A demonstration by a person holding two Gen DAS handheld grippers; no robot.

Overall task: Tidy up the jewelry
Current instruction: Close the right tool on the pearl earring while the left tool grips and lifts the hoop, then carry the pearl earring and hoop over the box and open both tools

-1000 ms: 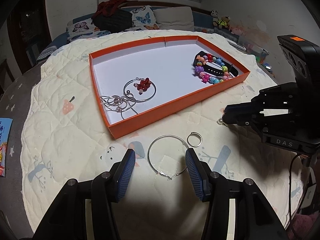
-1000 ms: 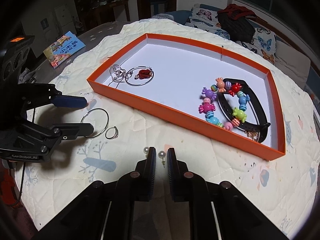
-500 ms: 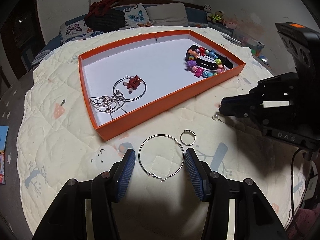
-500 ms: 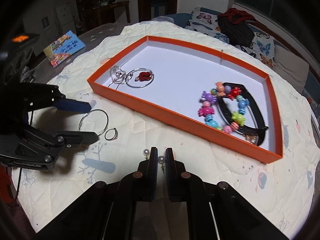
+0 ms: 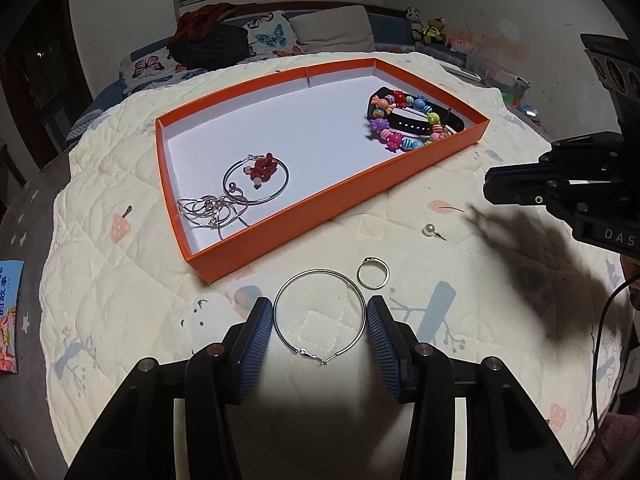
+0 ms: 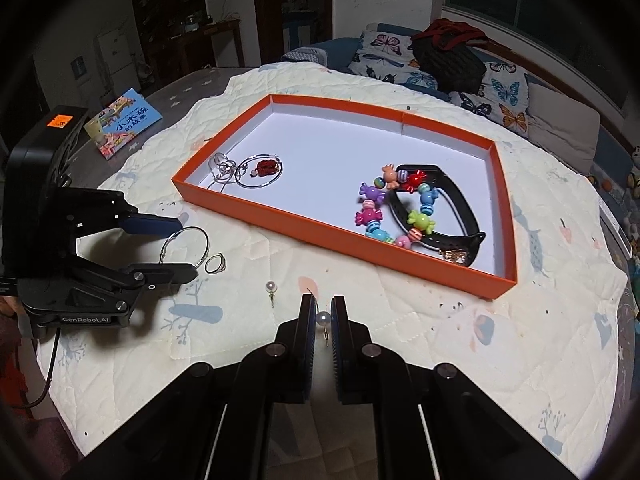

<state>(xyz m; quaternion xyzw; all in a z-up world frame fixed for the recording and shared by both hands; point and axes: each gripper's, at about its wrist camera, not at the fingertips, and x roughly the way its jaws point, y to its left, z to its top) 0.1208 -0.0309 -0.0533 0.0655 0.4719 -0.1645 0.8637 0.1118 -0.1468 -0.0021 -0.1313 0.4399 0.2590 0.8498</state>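
Lifted clear of the cream quilted cloth (image 6: 460, 344) since half a second ago, the right gripper (image 6: 322, 317) now pinches one white pearl stud earring (image 6: 322, 318) between its nearly closed fingers, the pin hanging below the pearl; earlier both studs lay side by side at its tips. Its twin, the second pearl stud (image 6: 271, 288), has been left behind on the cloth, in plain view in the left wrist view too, where it sits just right of the small silver ring (image 5: 373, 273)

Largest of all, the shallow orange cardboard tray with a white floor (image 5: 404, 168) has not shifted; it holds the black wristband (image 6: 452, 216) and colourful candy-bead bracelet (image 6: 394, 210) at one end, and a tangle of silver chain (image 5: 208, 210) beside a silver hoop with a red charm (image 5: 258, 178) at the other

The left gripper (image 5: 320, 330) has eased forward: its blue pads stand spread either side of the large plain silver hoop earring (image 5: 320, 316), bracketing it closely; whether they touch the wire I cannot tell

By my reading, the held pearl is bound for the tray, and three loose pieces remain outside: hoop, ring, second stud. A thin hoop lying flat may slip as the pads close
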